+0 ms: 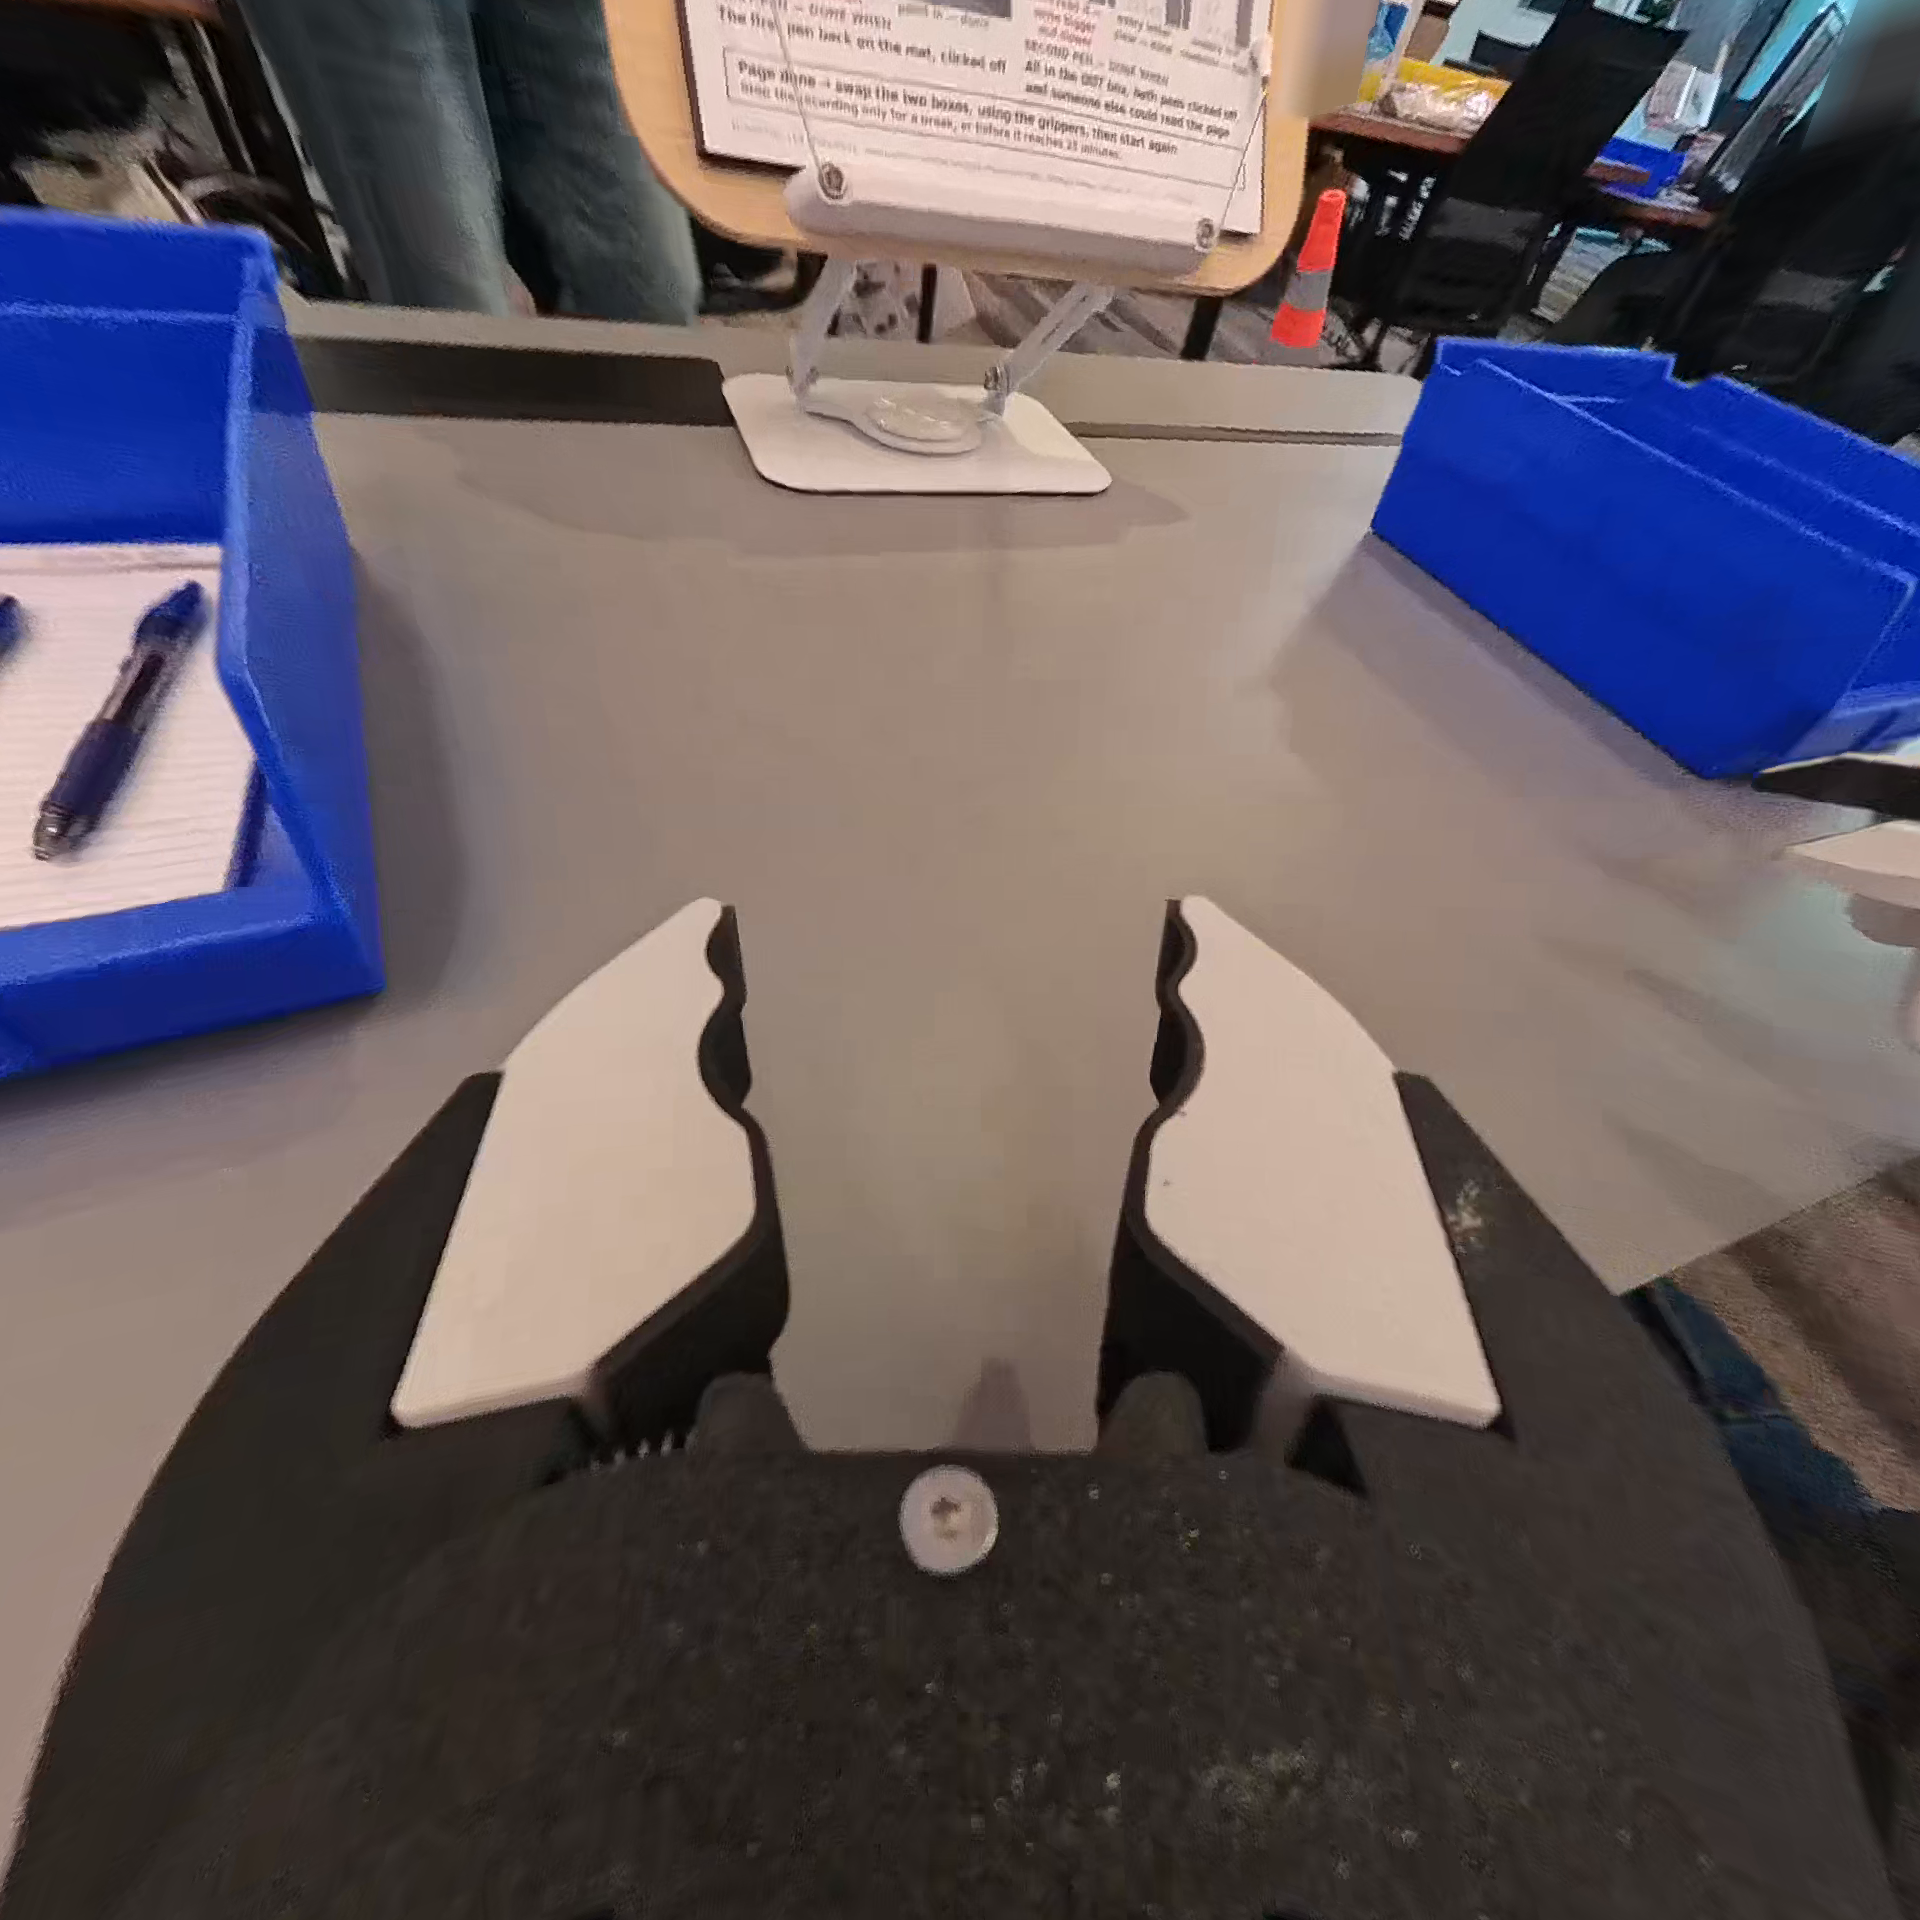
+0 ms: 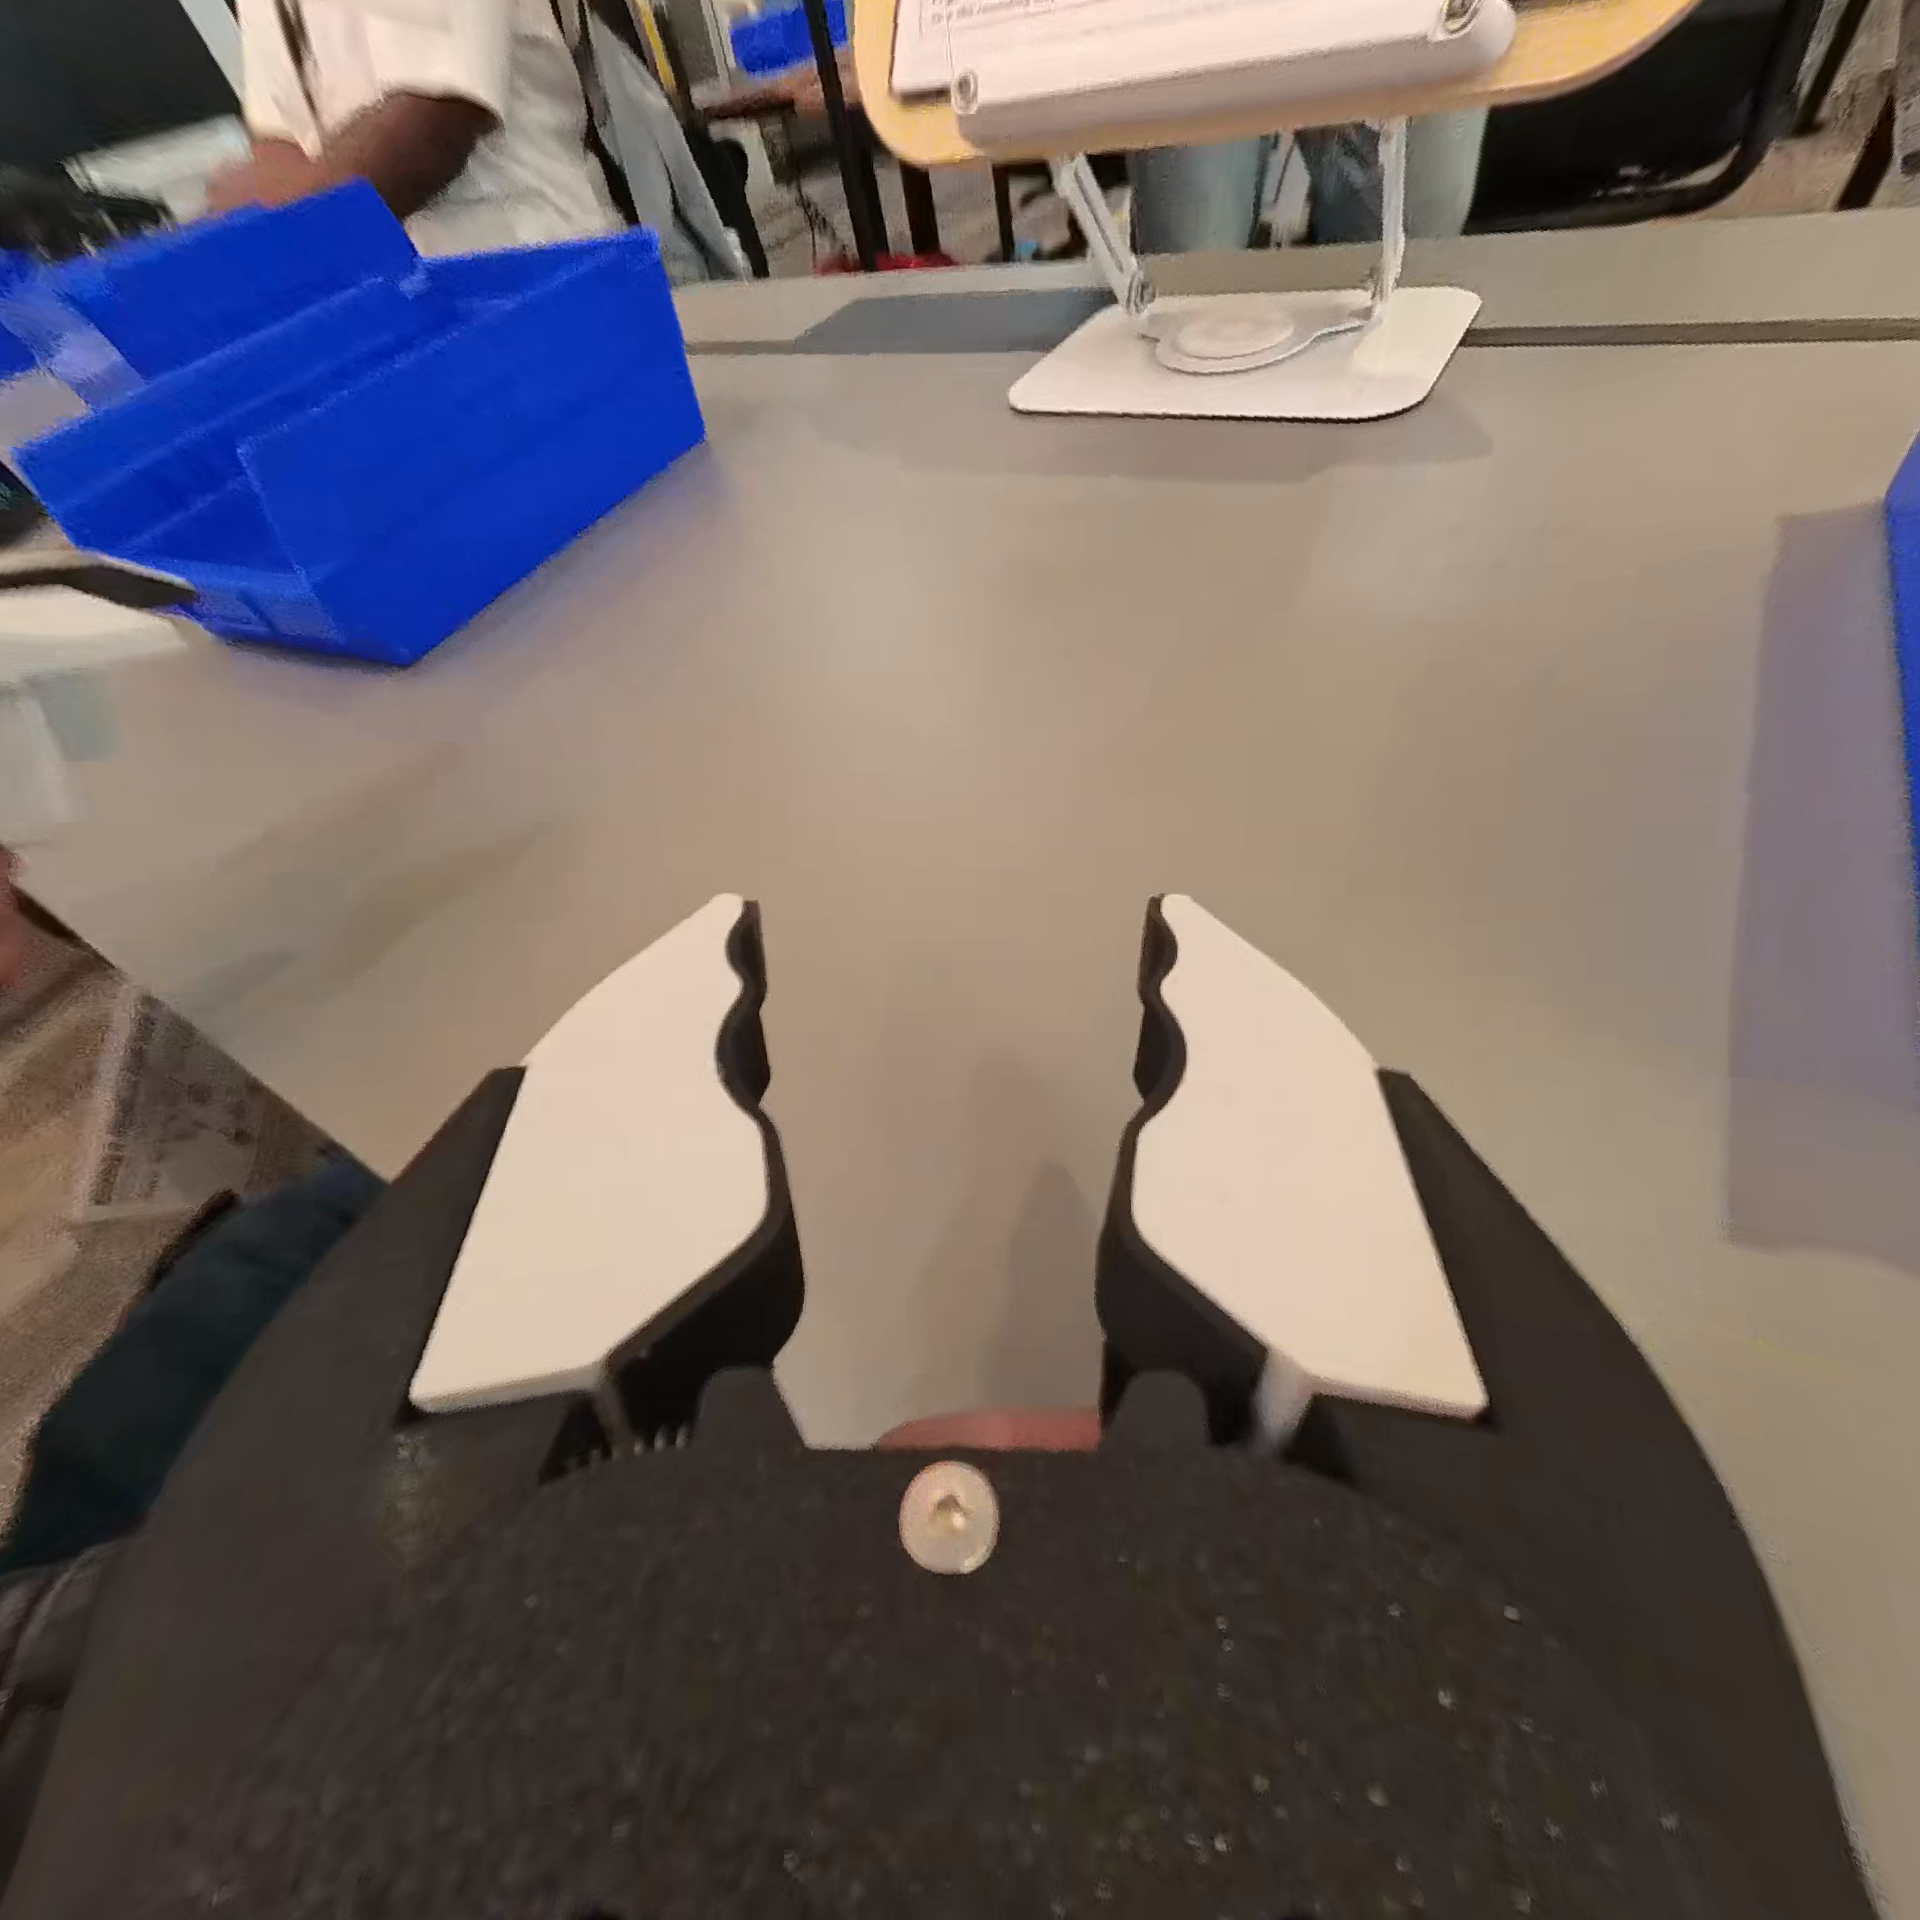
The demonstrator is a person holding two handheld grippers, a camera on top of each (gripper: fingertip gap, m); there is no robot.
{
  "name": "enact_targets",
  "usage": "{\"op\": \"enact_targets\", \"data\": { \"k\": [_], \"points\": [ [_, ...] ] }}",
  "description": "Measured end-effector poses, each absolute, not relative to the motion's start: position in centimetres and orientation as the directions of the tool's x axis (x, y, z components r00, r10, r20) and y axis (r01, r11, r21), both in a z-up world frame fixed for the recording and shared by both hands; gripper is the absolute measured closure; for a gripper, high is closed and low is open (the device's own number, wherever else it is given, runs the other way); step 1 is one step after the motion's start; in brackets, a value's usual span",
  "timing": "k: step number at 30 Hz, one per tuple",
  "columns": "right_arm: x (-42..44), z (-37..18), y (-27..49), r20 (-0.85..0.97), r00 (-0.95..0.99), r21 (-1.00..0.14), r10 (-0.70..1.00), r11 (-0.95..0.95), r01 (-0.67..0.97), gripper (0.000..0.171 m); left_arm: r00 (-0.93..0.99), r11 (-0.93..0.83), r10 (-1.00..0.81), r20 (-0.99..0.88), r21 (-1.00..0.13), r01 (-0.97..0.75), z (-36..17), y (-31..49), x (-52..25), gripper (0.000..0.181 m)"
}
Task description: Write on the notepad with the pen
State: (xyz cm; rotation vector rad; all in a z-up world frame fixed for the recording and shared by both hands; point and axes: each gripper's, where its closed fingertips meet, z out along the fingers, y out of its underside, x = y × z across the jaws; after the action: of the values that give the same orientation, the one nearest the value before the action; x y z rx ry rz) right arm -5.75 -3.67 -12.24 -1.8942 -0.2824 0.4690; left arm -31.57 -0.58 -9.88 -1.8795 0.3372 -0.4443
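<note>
1. Grippers idle: left gripper [image 1: 951,914] and right gripper [image 2: 951,909] hover wide apart-jawed, empty, over the grey table [image 1: 935,675].
2. Blue pen [image 1: 114,717] lies on the lined notepad [image 1: 156,831] inside the left blue bin [image 1: 301,727].
3. Best approach: clear the bin wall, pinch the pen mid-barrel.

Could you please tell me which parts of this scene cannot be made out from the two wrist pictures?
- Notepad: left wrist view, its left part is cut by the frame edge; the blue bin wall hides its right edge.
- Second pen: left wrist view, only a tip shows at the frame edge.
- Other blue bin: its inside is hidden by its own wall in both views.
</note>
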Motion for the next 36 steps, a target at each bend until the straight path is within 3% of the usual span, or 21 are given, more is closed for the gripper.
{"op": "enact_targets", "data": {
  "k": [2, 4, 18, 36],
  "points": [
    [-6.6, -11.5, -4.5, -0.267, 0.854, -0.935, 0.447, -0.333, -0.118, 0.113, 0.892, -0.315, -0.441, 0.096, -0.948, -0.054, -10.5, -1.0, -31.2, 0.109],
    [-6.9, -10.8, -4.5, -0.289, 0.842, -0.936, 0.455, -0.320, -0.148, 0.111, 0.884, -0.316, -0.461, 0.078, -0.945, -0.081, -10.9, -1.2, -30.4, 0.108],
    [-6.3, -12.0, -3.0, -0.202, 0.880, -0.946, 0.431, -0.318, -0.061, 0.111, 0.885, -0.374, -0.462, 0.062, -0.918, -0.131, -12.7, -1.4, -30.7, 0.107],
    [-6.2, -12.2, -3.0, -0.249, 0.866, -0.934, 0.434, -0.343, -0.097, 0.114, 0.878, -0.423, -0.473, 0.075, -0.893, -0.152, -13.7, -1.3, -30.6, 0.107]
  ]
}}
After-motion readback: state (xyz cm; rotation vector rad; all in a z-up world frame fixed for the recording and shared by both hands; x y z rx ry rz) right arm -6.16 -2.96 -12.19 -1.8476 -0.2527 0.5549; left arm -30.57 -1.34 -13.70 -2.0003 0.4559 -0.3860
